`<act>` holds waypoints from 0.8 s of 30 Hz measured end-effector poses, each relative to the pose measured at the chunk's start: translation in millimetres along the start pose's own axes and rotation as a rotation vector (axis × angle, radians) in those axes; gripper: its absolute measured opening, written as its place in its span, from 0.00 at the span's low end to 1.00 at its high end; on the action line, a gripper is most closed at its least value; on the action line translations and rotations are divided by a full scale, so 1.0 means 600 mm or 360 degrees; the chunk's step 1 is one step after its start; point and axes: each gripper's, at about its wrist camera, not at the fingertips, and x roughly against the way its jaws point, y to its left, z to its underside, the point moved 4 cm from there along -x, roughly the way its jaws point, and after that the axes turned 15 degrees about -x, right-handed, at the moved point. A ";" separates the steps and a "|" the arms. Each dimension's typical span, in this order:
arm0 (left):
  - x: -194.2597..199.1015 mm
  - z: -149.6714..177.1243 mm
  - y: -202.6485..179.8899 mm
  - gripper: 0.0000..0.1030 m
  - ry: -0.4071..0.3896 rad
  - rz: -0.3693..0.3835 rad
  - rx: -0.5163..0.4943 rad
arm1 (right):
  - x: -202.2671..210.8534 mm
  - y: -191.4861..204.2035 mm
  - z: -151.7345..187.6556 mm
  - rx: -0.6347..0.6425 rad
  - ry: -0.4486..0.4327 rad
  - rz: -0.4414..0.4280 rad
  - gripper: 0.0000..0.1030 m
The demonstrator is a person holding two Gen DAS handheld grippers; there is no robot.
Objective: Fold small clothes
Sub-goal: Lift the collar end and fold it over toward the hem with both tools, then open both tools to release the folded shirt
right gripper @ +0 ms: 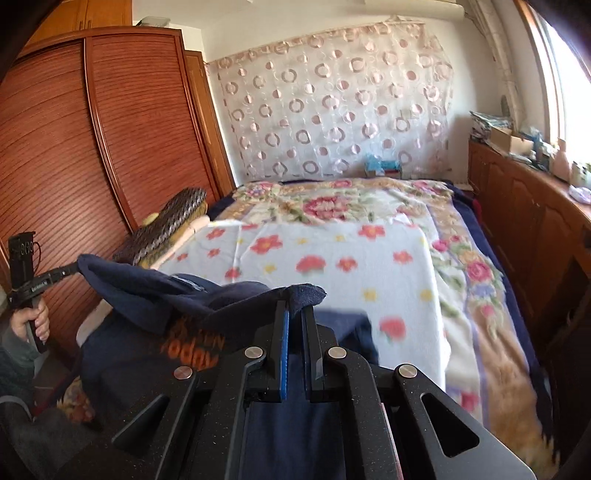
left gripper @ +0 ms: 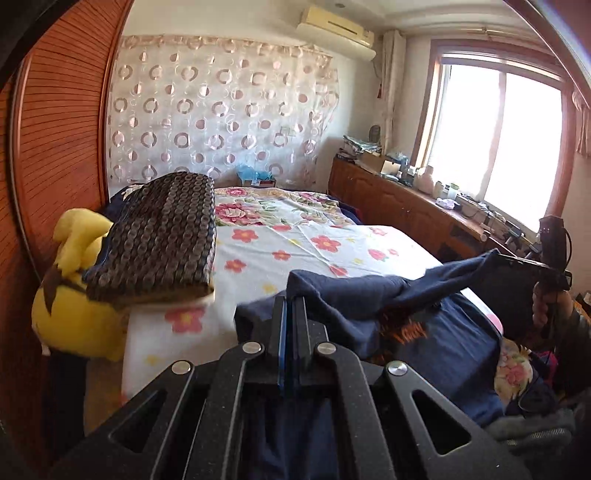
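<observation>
One navy garment (left gripper: 369, 295) with orange lettering is lying on the bed. Two grippers are showing: the left gripper (left gripper: 291, 306) and the right gripper (right gripper: 295, 314), each clamping a fold of that garment. One floral bedsheet (right gripper: 332, 266) is covering the mattress. One yellow plush toy (left gripper: 70, 291) is sitting at the bedside. One dark patterned folded blanket (left gripper: 159, 232) is resting beside it. One air conditioner (left gripper: 338, 31) is hanging on the wall.
</observation>
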 end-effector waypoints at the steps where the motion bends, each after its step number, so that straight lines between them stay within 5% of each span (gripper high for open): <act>1: 0.009 0.009 -0.004 0.03 0.0012 -0.0003 -0.0002 | 0.017 -0.001 0.009 -0.0001 0.0005 0.0008 0.05; 6: 0.057 0.036 -0.020 0.03 0.0048 -0.0049 0.0014 | 0.082 0.007 0.028 0.0092 0.0086 0.0079 0.05; 13: 0.043 0.056 0.002 0.04 0.0138 -0.0170 0.0058 | 0.062 0.013 0.018 0.0156 0.0236 0.0164 0.06; 15: 0.025 0.062 0.001 0.13 0.0181 -0.0173 0.0042 | 0.063 0.008 0.009 0.0152 0.0213 0.0197 0.10; 17: 0.004 0.067 0.000 0.33 0.0199 -0.0137 0.0046 | 0.059 0.008 -0.011 0.0133 0.0183 0.0224 0.15; 20: -0.030 0.071 0.003 0.35 0.0250 -0.0131 0.0057 | 0.066 0.015 -0.017 0.0166 0.0153 0.0265 0.34; 24: -0.078 0.073 0.009 0.36 0.0325 -0.0160 0.0038 | 0.019 0.009 -0.026 0.0152 0.0150 0.0250 0.43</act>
